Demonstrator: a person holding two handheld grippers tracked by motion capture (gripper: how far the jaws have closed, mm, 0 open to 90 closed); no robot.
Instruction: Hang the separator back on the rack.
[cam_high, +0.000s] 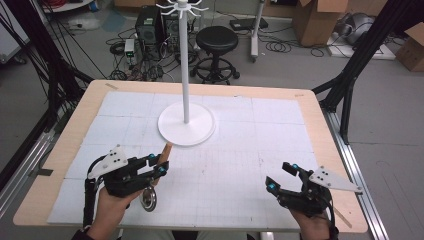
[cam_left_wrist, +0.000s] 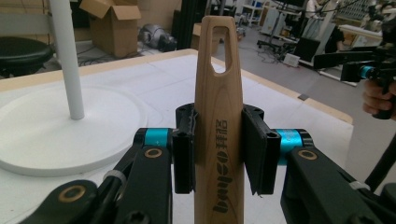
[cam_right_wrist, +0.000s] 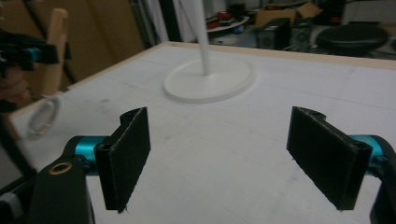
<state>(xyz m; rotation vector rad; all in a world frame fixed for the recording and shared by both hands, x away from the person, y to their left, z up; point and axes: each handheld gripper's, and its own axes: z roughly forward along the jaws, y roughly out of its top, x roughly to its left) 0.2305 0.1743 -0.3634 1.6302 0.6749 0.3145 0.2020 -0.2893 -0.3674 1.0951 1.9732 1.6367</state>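
Observation:
My left gripper (cam_high: 156, 164) is shut on the wooden handle (cam_left_wrist: 218, 116) of a utensil. The handle has a slot hole near its tip and dark printed lettering, and it stands upright between the pads (cam_left_wrist: 184, 154). A round metal head (cam_high: 148, 199) hangs at the utensil's lower end, near the person's hand. A white hook stand (cam_high: 185, 65) rises from a round base (cam_high: 186, 131) at the table's centre, just beyond the handle tip. My right gripper (cam_high: 281, 176) hovers open at the front right, nothing between its pads (cam_right_wrist: 128, 154).
The table (cam_high: 70, 145) has a wooden rim and a white gridded mat. Black frame posts (cam_high: 350, 75) stand at both sides. A black stool (cam_high: 216, 42), cardboard boxes (cam_high: 320, 20) and cables lie on the floor behind.

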